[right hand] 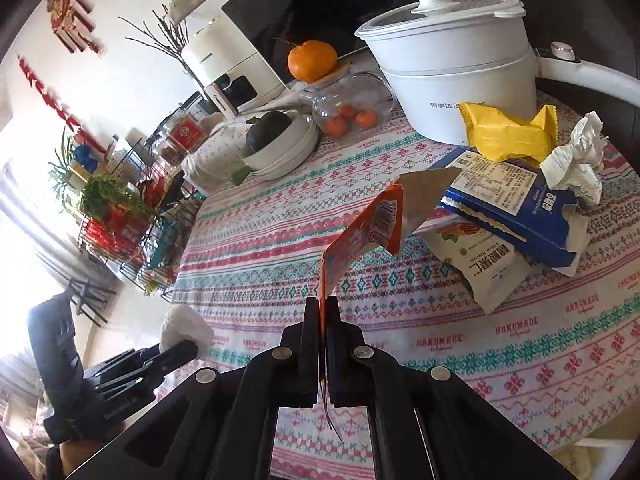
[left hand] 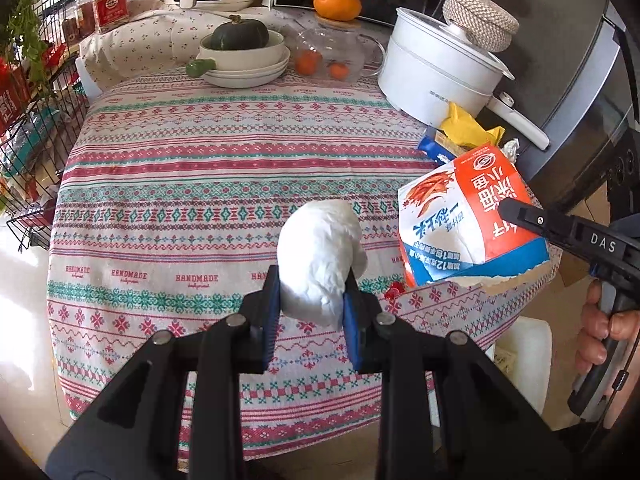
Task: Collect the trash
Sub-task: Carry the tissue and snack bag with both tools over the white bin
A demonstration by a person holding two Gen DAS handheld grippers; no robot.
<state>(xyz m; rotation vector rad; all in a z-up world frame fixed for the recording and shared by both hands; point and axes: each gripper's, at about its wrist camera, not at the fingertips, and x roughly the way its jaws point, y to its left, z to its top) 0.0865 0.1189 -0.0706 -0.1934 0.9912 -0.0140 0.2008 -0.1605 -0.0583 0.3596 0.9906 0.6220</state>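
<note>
tissue, a crumpled white wad (left hand: 320,264), sits pinched between the blue pads (left hand: 269,320) of the left gripper (left hand: 308,312), whose fingers are closed about as far as the wad allows, holding it above the patterned tablecloth (left hand: 200,184) near the table's 6 o'clock edge. the right gripper (right hand: 325,316) has its fingers pressed nearly together on the thin edge of an orange and blue snack bag (right hand: 360,236); in the left wrist view that bag (left hand: 472,216) hangs at 3 o'clock, lifted off the cloth, with the right gripper's black finger across its orange face. more trash lies in a pile toward 1 o'clock in the right wrist view: a yellow wrapper (right hand: 508,132) on top of a blue box (right hand: 516,208), a crumpled white paper (right hand: 576,160) just beside them, and a white nut pouch (right hand: 484,268) partly under the box. behind the pile stands a white electric pot (right hand: 452,64). at 12 o'clock in the left wrist view are stacked bowls (left hand: 244,60) holding a dark green squash (left hand: 240,34), and a glass jar (left hand: 328,54) with an orange (left hand: 337,2) on its lid.
</note>
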